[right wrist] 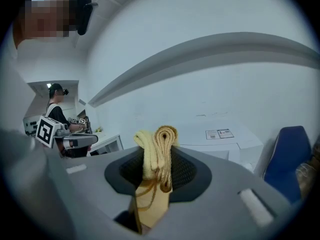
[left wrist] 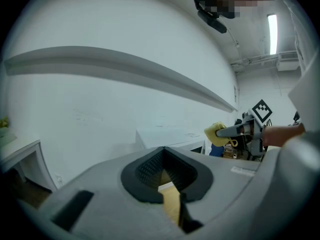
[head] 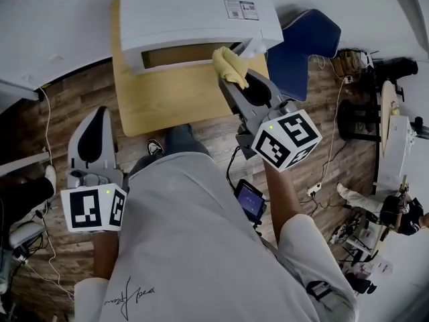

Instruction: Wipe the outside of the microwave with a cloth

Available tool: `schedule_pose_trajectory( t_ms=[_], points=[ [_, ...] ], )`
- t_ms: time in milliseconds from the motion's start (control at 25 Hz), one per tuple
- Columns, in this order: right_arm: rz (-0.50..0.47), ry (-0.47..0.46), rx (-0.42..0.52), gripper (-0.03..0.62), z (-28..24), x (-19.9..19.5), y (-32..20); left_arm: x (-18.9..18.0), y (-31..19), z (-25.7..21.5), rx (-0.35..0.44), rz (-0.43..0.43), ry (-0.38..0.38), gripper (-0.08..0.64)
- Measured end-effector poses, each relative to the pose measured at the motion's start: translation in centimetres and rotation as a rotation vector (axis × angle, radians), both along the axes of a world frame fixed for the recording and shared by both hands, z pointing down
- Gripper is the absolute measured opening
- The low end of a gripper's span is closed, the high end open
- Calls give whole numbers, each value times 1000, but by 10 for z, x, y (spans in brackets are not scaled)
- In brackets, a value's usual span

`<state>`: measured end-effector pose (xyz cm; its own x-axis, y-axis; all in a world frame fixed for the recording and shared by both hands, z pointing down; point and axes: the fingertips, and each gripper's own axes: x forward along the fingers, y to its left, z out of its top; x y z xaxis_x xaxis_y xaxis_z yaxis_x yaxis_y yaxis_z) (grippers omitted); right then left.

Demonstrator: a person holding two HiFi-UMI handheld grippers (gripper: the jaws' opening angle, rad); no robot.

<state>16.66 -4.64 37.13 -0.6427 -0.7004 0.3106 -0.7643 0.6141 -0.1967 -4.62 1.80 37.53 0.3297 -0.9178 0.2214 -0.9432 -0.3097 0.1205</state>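
A white box-shaped microwave [head: 194,12] stands on a small light-wood desk [head: 167,96], its front facing the person. The right hand-held gripper [head: 236,79] reaches up to the microwave's front lower right corner. Its jaws pinch a folded yellow cloth [head: 230,66], and the bunched end sticks out past the tips. That way fabric, not plastic, would meet the casing. In the right gripper view the cloth [right wrist: 157,149] stands upright in the jaws, rolled in thick folds, with the microwave's top beyond it. The cloth appears to be at or just touching that corner, though actual contact cannot be made out. My reading is that a stroke along the front edge or the right side is in hand.

The left hand-held gripper [head: 98,118] hangs well to the left of the microwave and lower, off the desk over the wooden floor. Its jaws are pressed together on nothing. It seems parked there to keep out of the wiping arm's way, since the microwave looks heavy enough to need no steadying.
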Motion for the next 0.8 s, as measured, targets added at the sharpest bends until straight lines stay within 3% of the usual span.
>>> schedule_pose_trajectory(
  t_ms=[280, 480, 800],
  points=[
    [81, 32, 45, 120, 8, 29, 25, 18, 7, 2, -14, 16, 36, -8],
    [110, 115, 83, 114, 10, 47, 31, 23, 9, 6, -28, -2, 45, -9],
    [112, 74, 89, 114, 5, 55, 34, 17, 6, 6, -35, -46, 48, -9]
  ],
)
